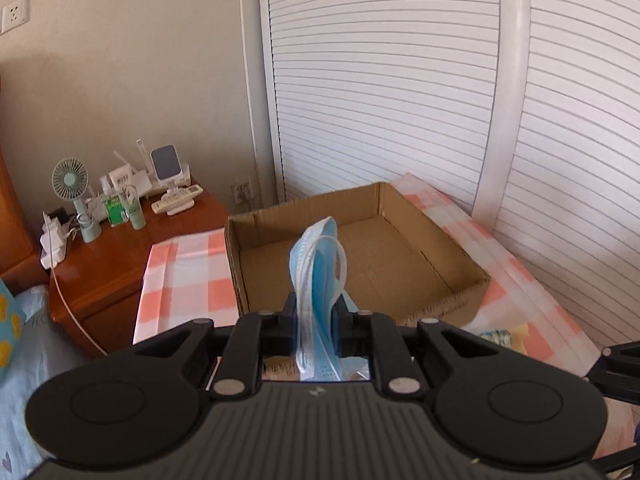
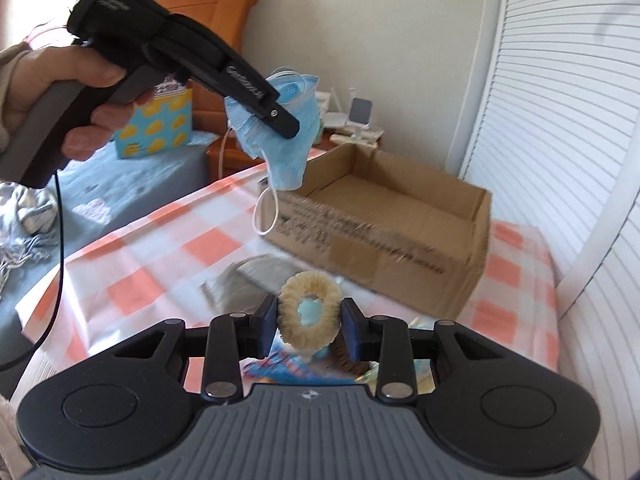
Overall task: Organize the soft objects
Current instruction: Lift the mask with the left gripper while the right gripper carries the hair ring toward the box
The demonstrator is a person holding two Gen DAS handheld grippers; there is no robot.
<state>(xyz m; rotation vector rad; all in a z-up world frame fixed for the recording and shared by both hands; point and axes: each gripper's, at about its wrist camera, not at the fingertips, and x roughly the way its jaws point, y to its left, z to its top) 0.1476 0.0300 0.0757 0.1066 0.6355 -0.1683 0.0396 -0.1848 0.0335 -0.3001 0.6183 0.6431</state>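
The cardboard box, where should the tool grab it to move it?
Probably pinch the cardboard box at its thin near wall, coming straight down from above. The top is open and the walls stand upright, so one finger fits inside and one outside. The whole box looks too wide for the tool, and both tools are full now.

Both grippers are seen in matte black, each with a ribbed grey body, two round discs and silver rivets. On the left gripper (image 2: 280, 114), white lettering is printed, and a grey handle with a thin black cable is noted. A beige sleeve (image 2: 10, 64) is worn.
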